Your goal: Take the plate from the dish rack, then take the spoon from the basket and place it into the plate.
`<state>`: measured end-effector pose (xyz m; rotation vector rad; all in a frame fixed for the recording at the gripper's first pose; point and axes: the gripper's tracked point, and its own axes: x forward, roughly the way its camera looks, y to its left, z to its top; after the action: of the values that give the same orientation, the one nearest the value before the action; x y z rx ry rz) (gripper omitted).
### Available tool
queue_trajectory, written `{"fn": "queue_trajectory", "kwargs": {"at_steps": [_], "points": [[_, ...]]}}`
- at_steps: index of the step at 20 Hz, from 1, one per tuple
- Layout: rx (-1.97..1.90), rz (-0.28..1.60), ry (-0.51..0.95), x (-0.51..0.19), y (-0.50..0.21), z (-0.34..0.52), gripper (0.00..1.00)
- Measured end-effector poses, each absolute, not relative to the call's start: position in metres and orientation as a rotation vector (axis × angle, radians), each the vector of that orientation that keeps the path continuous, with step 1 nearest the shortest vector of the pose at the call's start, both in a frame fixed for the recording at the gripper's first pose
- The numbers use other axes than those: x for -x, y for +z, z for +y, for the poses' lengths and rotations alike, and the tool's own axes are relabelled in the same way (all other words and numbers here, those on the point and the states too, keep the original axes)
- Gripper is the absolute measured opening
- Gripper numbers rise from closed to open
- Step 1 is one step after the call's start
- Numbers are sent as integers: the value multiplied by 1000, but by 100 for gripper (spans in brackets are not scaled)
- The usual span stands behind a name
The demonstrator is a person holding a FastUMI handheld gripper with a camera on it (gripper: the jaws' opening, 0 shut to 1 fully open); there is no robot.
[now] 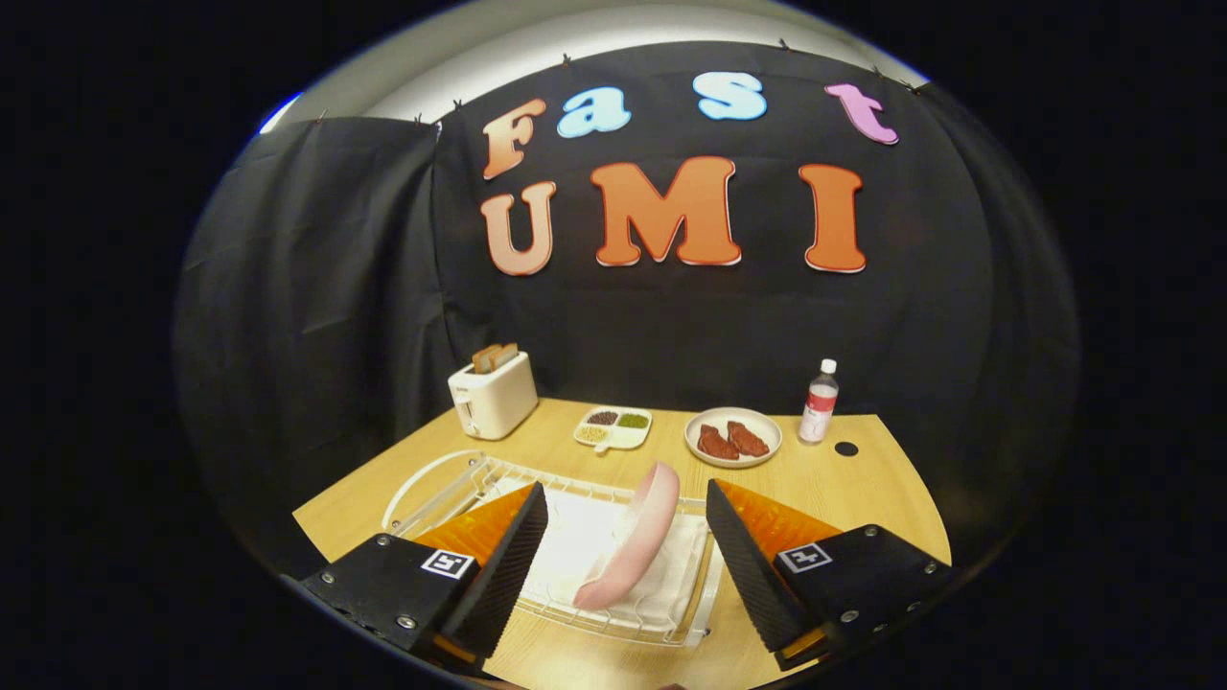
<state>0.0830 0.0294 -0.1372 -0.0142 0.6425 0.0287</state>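
Black cloth walls close off the booth behind a light wooden table, which carries everything in sight. Nearest the camera, a white wire dish rack lies on the table with a white cloth lining its bottom, and a pink plate stands in it on edge, leaning to one side. The tongs are released, their two ribbed black fingers spread wide apart on either side of the plate; neither finger touches it, and the plate sits between them, a little closer to the right one. Beyond the rack, toward the back wall, a white toaster holds slices of bread in its slots. To its right are a small white divided dish with dark, green and pale contents, then a round white plate with two reddish-brown pieces, and then an upright clear bottle with a white cap. A small dark round spot lies on the table just beside the bottle.
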Motion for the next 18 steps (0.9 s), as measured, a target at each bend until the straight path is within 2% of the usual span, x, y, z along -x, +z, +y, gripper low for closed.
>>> {"fn": "queue_trajectory", "kwargs": {"at_steps": [4, 11, 15, 18], "points": [[49, 798, 26, -83, -168, 32, 97], [17, 959, -17, -98, -203, 28, 93], [-51, 1024, -64, -108, -221, 24, 83], [-78, 1065, -94, -111, -234, 23, 73]]}}
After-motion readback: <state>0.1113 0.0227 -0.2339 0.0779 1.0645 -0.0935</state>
